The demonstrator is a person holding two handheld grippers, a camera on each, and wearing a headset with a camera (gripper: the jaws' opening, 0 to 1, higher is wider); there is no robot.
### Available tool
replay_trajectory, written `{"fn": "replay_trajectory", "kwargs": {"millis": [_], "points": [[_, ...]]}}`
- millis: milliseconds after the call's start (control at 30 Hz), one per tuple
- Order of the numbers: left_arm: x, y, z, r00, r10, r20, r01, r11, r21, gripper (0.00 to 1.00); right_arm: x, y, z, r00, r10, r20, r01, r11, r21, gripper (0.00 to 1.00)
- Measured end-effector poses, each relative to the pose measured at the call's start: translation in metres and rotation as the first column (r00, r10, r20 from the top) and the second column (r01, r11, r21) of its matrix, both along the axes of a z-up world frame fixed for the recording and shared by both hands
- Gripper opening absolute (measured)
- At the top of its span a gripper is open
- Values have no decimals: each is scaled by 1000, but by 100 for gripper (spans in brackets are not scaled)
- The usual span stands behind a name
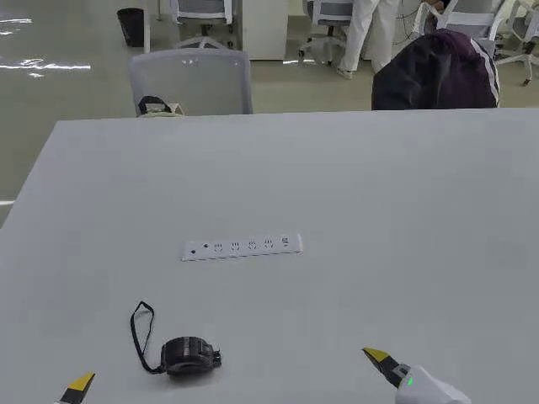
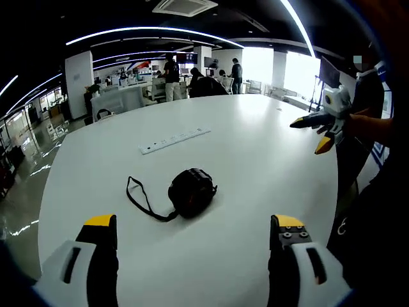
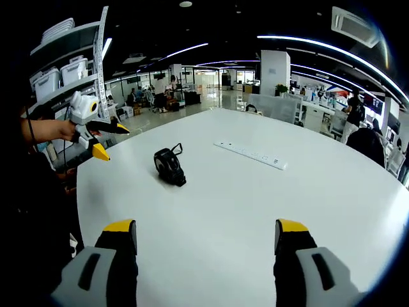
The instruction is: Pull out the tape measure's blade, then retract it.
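A black tape measure [image 1: 189,354] with a black wrist strap [image 1: 141,324] lies on the white table [image 1: 354,194] near its front edge, blade not drawn out. In the left gripper view the tape measure [image 2: 192,192] sits just ahead of my left gripper [image 2: 194,224], which is open and apart from it. My right gripper [image 3: 206,227] is open too, with the tape measure [image 3: 169,166] farther off to its left. In the head view a yellow fingertip [image 1: 77,387] of the left gripper shows at bottom left and a fingertip [image 1: 379,357] of the right gripper at bottom right.
A white power strip [image 1: 242,247] lies mid-table beyond the tape measure. A grey chair [image 1: 190,82] and a chair with a dark jacket [image 1: 434,71] stand at the far edge. People stand in the room behind.
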State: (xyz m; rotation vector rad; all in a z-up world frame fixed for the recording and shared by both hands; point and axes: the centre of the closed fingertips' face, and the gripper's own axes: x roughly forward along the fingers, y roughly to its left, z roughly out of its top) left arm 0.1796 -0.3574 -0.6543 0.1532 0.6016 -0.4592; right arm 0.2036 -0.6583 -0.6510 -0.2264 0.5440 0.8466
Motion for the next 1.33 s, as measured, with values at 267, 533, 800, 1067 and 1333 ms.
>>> {"fn": "replay_trajectory", "kwargs": {"millis": [267, 533, 800, 1067, 1333], "points": [[-9, 14, 7, 1000, 29, 11, -29, 1000, 10, 99, -10, -6, 8, 1000, -18, -1, 18, 1000, 21, 92], [-14, 21, 9, 999, 34, 18, -34, 999, 18, 99, -13, -11, 17, 999, -32, 8, 32, 999, 30, 92], [-16, 21, 9, 999, 23, 25, -24, 999, 29, 99, -14, -15, 20, 999, -39, 16, 39, 999, 32, 92], [-15, 20, 8, 999, 15, 34, -16, 999, 30, 99, -18, -13, 20, 999, -39, 15, 38, 999, 37, 92], [-15, 20, 4, 1000, 7, 31, -8, 999, 40, 99, -19, -15, 20, 999, -43, 15, 42, 998, 36, 92]]}}
